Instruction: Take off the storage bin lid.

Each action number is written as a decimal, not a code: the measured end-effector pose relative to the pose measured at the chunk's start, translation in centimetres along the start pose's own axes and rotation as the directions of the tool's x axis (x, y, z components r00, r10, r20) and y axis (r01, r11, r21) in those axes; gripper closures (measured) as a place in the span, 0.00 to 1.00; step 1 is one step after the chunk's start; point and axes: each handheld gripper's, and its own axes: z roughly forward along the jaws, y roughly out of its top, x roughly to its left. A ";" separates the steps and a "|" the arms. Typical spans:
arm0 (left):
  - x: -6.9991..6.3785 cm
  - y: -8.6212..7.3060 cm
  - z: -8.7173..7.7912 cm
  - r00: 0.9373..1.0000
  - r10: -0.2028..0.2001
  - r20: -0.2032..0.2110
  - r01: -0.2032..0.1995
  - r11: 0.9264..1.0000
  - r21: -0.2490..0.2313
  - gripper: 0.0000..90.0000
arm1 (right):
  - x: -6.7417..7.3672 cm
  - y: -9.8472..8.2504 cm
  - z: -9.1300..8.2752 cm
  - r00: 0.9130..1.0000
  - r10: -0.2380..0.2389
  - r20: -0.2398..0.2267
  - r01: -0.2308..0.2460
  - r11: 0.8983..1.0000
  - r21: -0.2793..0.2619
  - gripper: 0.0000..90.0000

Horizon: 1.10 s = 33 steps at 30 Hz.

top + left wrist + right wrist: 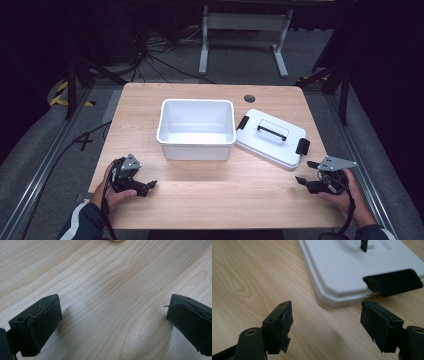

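Both hands are coming in at the near edge of the wooden table (210, 200). Nearest on one side, the left hand (111, 196) is holding the left gripper (113, 320) low over bare wood, its jaws standing wide apart with nothing between them. Opposite, the right hand (350, 197) is holding the right gripper (325, 325), jaws likewise spread wide and empty, pointing at the near corner of the white lid (352, 267). That lid is lying flat on the table, a black clip (394, 282) showing at its edge and a black handle (272, 131) on top. Farther in, just beside the lid, a white tub (196, 145) is sitting open and empty near the table's middle.
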 end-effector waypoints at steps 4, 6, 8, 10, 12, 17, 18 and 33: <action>0.0 0.0 0.0 1.000 0.001 0.003 -0.001 1.000 0.001 0.00 | 0.0 -1.0 0.5 0.999 0.033 0.005 -0.033 0.999 0.002 0.28; 0.0 0.0 0.0 1.000 0.001 0.003 -0.001 1.000 0.001 0.00 | 0.0 -1.4 0.6 0.998 0.055 0.002 -0.055 0.998 -0.004 0.27; 0.0 0.0 0.0 1.000 0.001 0.003 -0.001 1.000 0.001 0.00 | 0.1 -1.8 0.8 0.996 0.087 -0.003 -0.087 0.996 -0.008 0.27; 0.0 0.0 0.0 1.000 0.002 0.003 -0.002 1.000 0.001 0.00 | 0.1 -2.2 1.0 0.995 0.095 0.014 -0.095 0.995 -0.008 0.26; 0.0 0.0 0.0 1.000 0.002 0.003 -0.002 1.000 0.001 0.00 | 0.1 -2.4 1.0 0.992 0.124 0.013 -0.124 0.992 -0.013 0.26; 0.0 0.0 0.0 1.000 0.001 0.003 -0.001 1.000 0.001 0.00 | -0.1 -2.5 1.0 0.991 0.137 0.009 -0.137 0.991 -0.007 0.25; 0.0 0.0 0.0 1.000 0.002 0.003 -0.002 1.000 0.001 0.00 | -0.1 -2.5 1.0 0.990 0.143 0.006 -0.143 0.990 -0.006 0.25; 0.0 0.0 0.0 1.000 0.001 -0.001 -0.001 1.000 -0.001 0.00 | -0.2 -2.5 1.1 0.987 0.159 0.014 -0.159 0.987 0.003 0.21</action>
